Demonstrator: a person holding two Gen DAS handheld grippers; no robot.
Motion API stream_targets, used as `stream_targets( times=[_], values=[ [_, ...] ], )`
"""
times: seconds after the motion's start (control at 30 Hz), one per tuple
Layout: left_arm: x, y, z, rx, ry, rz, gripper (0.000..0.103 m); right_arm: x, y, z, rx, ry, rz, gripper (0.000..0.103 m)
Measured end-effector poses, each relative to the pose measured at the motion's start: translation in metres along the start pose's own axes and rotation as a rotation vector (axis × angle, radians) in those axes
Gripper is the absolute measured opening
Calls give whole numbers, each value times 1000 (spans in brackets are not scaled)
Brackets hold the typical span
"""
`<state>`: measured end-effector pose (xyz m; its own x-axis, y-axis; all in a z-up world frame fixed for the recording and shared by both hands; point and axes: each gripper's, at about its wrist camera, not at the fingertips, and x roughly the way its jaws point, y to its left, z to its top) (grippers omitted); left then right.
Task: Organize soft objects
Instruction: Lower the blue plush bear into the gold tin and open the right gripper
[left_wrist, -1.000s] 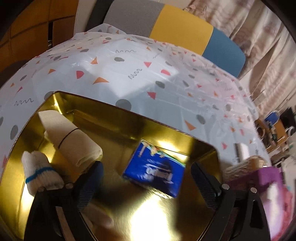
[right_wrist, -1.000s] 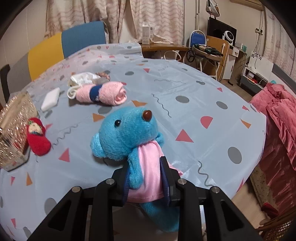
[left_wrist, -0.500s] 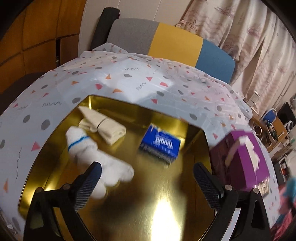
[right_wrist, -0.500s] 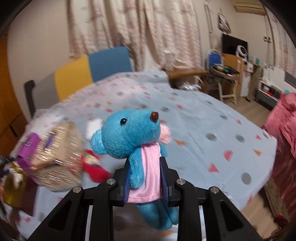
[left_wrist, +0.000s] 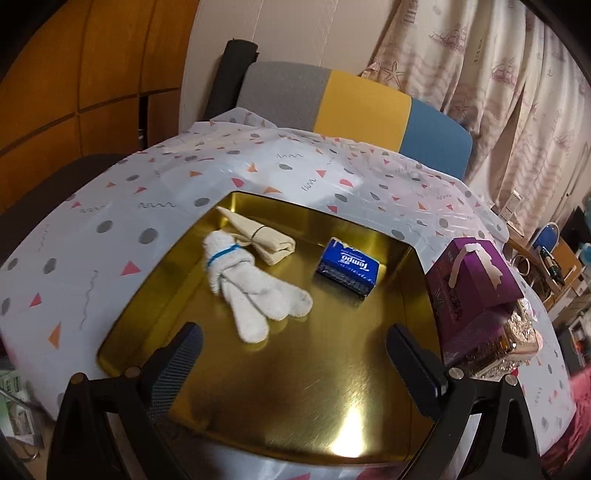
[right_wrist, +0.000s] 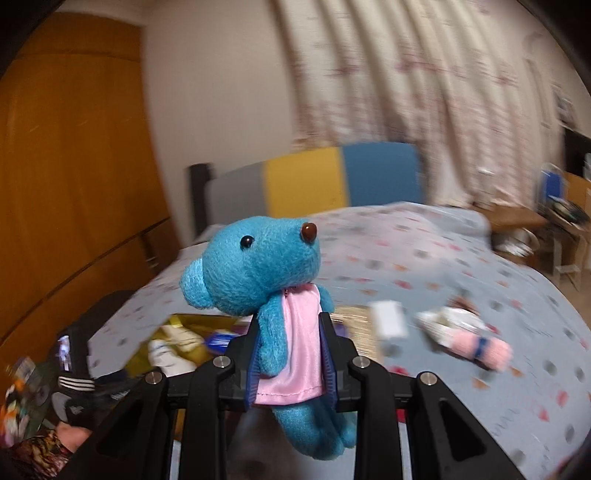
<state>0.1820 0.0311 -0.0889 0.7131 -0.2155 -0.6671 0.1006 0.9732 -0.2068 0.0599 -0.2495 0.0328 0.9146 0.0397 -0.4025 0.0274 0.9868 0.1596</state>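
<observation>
We log the right gripper (right_wrist: 291, 354) clenched on a blue plush bear in a pink satin dress (right_wrist: 273, 284); both black fingers press the dress at the waist, head above them, legs dangling below, and the toy is held in the air clear of the table. The right wrist view is heavily motion-blurred. Behind the bear we make out the table under a pale cloth printed with dots and triangles (right_wrist: 424, 251), and on it, to the right, a pink rolled cloth with a dark blue band (right_wrist: 476, 345) and a small white block (right_wrist: 388, 319) just left of it. The left gripper (left_wrist: 295, 349) is released, fingers wide apart with nothing between them, hovering over the near part of a shallow gold metal tray (left_wrist: 280, 387). In the tray's far half lie three things: a white sock bundle with a blue band (left_wrist: 251, 284) at left centre, a beige folded cloth tied with a dark band (left_wrist: 258, 236) touching it on the far side, and a blue Tempo tissue packet (left_wrist: 349, 267) to the right, apart from both. Just right of the tray stands a purple box with pale tape strips (left_wrist: 472, 280), with a glittery container (left_wrist: 517, 336) beside it. A grey, yellow and blue chair back (left_wrist: 351, 99) rises beyond the far table edge.
</observation>
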Motion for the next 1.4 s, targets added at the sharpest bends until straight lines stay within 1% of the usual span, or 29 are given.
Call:
stream_targets(
  times=[0.1,0.13,0.27,0.33,0.47,0.6,0.67,0.73,0.97,1.07,1.17,1.23,1.3,1.4],
  values=[
    [-7,9,-4,-19,-2,6,100,31,37,3,-71,52,54,27],
    [-9,14,-6,-27,-2,10,100,46,49,2,-84,83,74,27],
    [-13,32,-9,-57,3,34,100,97,85,-7,-102,189,132,27],
    [-14,42,-11,-75,2,44,100,122,99,-14,-117,252,138,27],
    [-14,57,-13,-109,5,68,100,166,117,-31,-158,346,134,27],
    [-15,71,-15,-156,2,71,100,209,137,-44,-216,428,131,28],
    [-15,75,-16,-166,5,78,100,217,141,-50,-231,447,129,28],
    [-16,78,-18,-168,7,84,100,235,146,-54,-235,482,126,28],
    [-17,79,-20,-178,8,85,100,266,151,-68,-280,543,87,30],
    [-15,76,-22,-172,20,84,100,279,145,-73,-264,569,80,31],
    [-12,71,-23,-158,43,78,100,288,137,-76,-223,605,58,36],
    [-13,68,-24,-151,40,71,100,288,130,-76,-192,612,41,38],
    [-13,66,-25,-143,42,72,100,282,126,-73,-161,605,51,41],
    [-11,63,-26,-144,55,68,100,267,126,-67,-138,580,60,43]
  ],
)
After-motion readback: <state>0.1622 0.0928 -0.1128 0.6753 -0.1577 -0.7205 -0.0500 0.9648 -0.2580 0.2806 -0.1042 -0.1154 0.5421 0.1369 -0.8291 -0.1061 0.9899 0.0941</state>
